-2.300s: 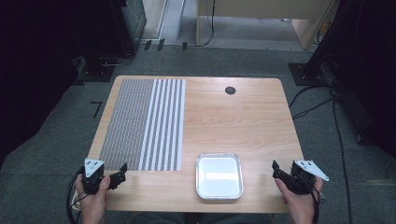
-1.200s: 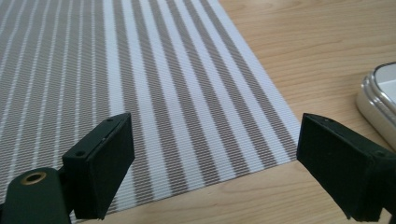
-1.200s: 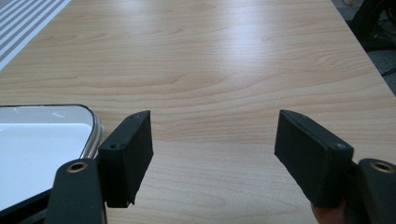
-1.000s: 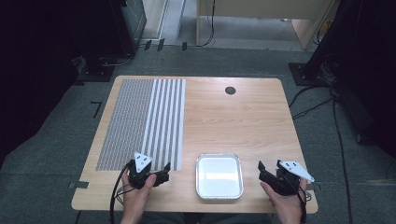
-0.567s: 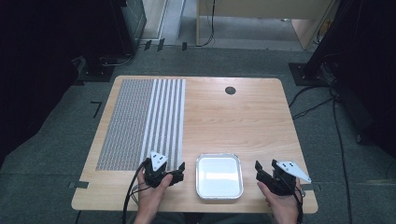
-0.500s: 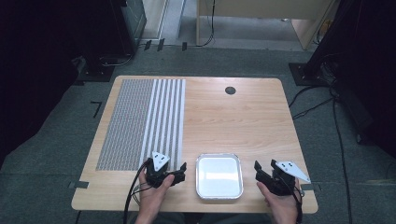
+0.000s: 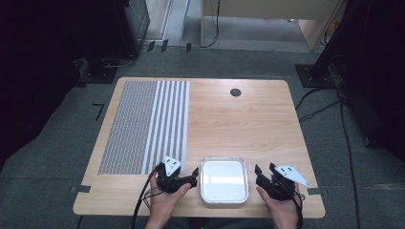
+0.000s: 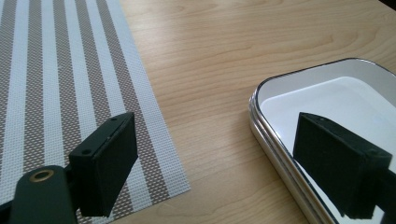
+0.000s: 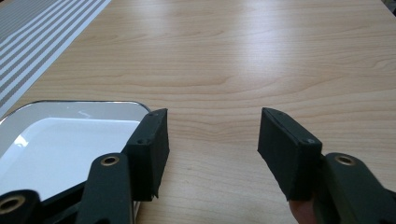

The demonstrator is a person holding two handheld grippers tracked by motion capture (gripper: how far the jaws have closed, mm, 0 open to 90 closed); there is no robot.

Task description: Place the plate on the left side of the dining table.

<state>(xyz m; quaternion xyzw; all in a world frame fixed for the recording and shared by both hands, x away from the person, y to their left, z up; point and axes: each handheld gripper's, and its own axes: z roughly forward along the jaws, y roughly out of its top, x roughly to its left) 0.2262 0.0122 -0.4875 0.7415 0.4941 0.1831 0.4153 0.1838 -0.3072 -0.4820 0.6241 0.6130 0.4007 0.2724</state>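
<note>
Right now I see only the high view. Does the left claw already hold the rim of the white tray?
Observer: No. In the left gripper view the left claw is open. One jaw stands over the tray, the other over the corner of the striped mat, with bare wood between them.
Operator: And the right claw?
Observer: The right claw is open too. Its jaws have just been closing, with only the table between them. The tray corner lies beside one jaw.
</note>
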